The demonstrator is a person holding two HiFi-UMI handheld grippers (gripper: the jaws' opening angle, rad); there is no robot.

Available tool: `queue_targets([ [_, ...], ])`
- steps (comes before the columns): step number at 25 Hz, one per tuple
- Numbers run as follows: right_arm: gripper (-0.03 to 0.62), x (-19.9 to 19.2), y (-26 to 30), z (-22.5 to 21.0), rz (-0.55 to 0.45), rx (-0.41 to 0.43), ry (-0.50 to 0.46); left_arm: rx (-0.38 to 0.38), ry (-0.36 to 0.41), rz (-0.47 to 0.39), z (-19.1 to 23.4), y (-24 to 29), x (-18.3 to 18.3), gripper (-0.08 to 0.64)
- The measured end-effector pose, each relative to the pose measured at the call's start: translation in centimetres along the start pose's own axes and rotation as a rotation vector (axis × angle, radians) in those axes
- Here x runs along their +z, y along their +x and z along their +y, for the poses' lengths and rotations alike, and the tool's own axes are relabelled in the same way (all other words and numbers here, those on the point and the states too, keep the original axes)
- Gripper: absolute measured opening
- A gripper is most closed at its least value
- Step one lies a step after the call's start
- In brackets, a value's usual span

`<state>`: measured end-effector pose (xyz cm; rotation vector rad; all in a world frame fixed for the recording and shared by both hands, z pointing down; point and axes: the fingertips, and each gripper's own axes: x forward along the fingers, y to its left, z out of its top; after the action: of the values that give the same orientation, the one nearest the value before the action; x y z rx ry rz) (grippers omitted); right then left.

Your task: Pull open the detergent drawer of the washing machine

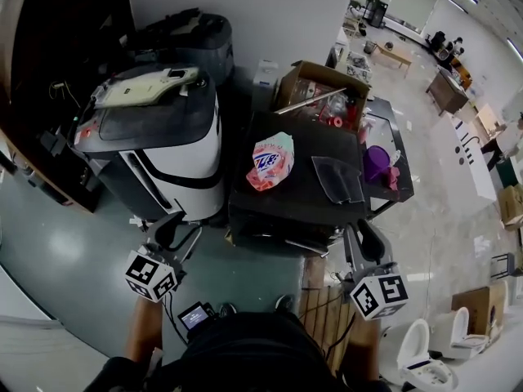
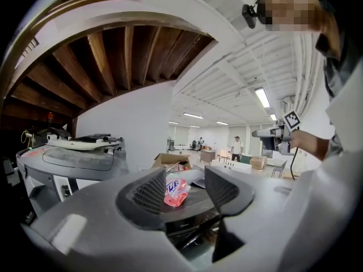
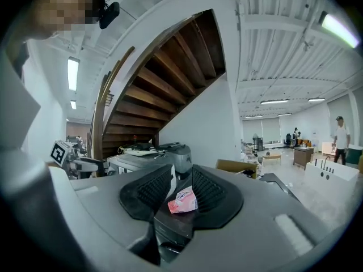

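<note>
Head view: light was even and came from overhead, with no hard glare on the pink bag (image 1: 271, 162). The floor (image 1: 458, 243) right of the bag was bright with pale reflections; the corner far left of the bag was dim. Fisheye was heavy, and lines bowed away from the bag.

Gripper views: black vignette ringed both. A ceiling strip light (image 2: 262, 97) above-right of the bag blew out. The stair underside (image 2: 113, 61) above-left of it sat in shadow. The left gripper (image 2: 186, 181) and right gripper (image 3: 181, 177), nearer than the bag, were soft; the bag looked sharper.
</note>
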<state>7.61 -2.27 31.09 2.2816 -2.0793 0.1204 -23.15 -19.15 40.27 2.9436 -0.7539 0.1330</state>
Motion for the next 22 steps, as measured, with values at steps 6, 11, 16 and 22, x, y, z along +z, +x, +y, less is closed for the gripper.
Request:
queue_targets([
  [6,0.107,0.4,2.1,-3.0,-0.009,0.068,0.010,0.065,0.000,0.006,-1.5,1.4,0.5,0.267],
  [11,0.107,0.2,4.1,-5.1,-0.015,0.139,0.027,0.130,0.010,0.021,-2.7,2.5,0.9,0.267],
  [16,0.107,0.1,5.3,-8.1,-0.002,0.173,0.043,0.165,0.014,0.046,-4.4,4.8,0.8,0.267],
  [22,0.107,-1.1,6.8,-11.6,-0.014,0.227,0.071,0.211,0.029,0.067,-6.4,6.9,1.1,0.267],
])
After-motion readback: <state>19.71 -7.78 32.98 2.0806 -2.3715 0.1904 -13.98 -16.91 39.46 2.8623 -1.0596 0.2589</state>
